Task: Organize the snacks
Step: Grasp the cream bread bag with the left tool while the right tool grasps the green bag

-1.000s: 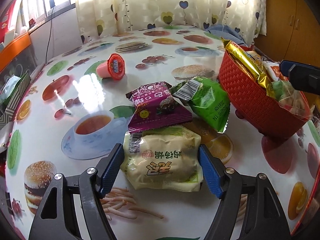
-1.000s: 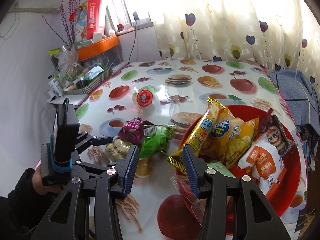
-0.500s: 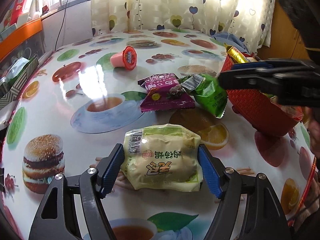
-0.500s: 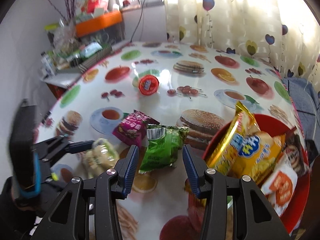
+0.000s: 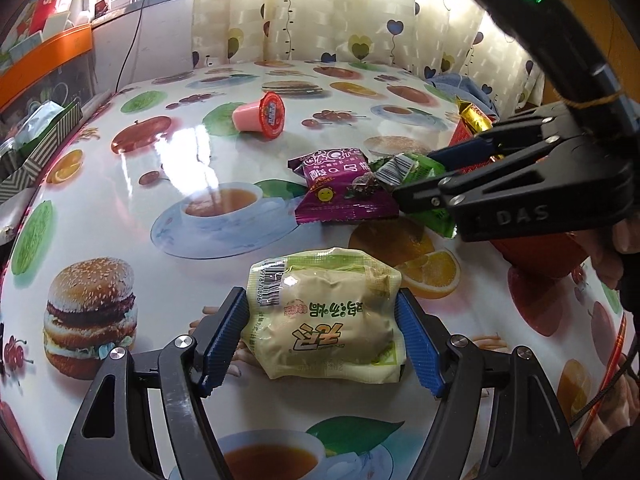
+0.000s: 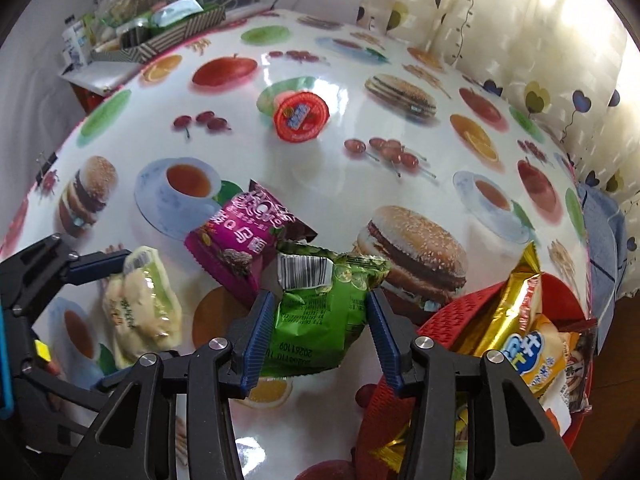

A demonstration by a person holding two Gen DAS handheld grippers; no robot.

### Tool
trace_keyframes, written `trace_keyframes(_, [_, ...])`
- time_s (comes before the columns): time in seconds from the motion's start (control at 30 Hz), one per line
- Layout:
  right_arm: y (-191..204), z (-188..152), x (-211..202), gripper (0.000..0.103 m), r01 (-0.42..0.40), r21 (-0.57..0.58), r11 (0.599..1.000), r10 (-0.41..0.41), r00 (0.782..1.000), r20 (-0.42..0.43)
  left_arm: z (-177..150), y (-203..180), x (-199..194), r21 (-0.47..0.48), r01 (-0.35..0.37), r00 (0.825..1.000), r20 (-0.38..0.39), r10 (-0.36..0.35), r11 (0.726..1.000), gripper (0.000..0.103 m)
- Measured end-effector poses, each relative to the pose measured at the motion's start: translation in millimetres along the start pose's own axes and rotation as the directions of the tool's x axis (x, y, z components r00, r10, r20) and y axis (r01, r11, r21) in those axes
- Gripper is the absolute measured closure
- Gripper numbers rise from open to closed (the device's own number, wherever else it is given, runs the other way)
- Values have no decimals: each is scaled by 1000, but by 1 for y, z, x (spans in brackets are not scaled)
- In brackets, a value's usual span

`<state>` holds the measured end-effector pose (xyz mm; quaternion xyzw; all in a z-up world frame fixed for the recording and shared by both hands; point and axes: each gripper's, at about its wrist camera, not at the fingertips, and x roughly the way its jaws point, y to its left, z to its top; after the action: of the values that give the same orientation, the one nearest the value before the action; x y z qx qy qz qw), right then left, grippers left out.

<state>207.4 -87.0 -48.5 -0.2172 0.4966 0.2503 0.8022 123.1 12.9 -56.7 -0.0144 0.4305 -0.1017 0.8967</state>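
Observation:
My left gripper (image 5: 322, 338) is shut on a pale yellow-green bun packet (image 5: 324, 316), held off the table; gripper and packet (image 6: 140, 312) show at the left of the right wrist view. My right gripper (image 6: 320, 334) is open, its pads on either side of a green snack packet (image 6: 320, 312) lying on the table; I cannot tell if they touch it. A purple packet (image 6: 240, 240) lies beside the green one, partly under it. A red jelly cup (image 6: 302, 116) lies on its side farther back. A red basket (image 6: 460, 316) with several snacks is at right.
The round table (image 5: 120, 208) has a glossy food-print cloth. A striped tray (image 6: 168, 36) of clutter sits at its far left edge. Curtains (image 5: 320, 12) hang behind the table. A blue cloth (image 6: 604, 240) lies at the right edge.
My left gripper has drawn back from the pile with the bun packet. My right gripper has swung left from the basket and come down around the green packet.

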Motion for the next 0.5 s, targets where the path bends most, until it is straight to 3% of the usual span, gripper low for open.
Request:
trace_keyframes(0.17, [5, 1, 13, 54, 28, -14, 1000, -29, 999, -24, 0, 0, -1, -5, 4, 1000, 1, -4, 1000, 29])
trace_keyframes(0.5, [3, -7, -5, 61, 18, 7, 1000, -18, 996, 87, -1, 4, -3, -45, 16, 1000, 8, -16, 999, 29])
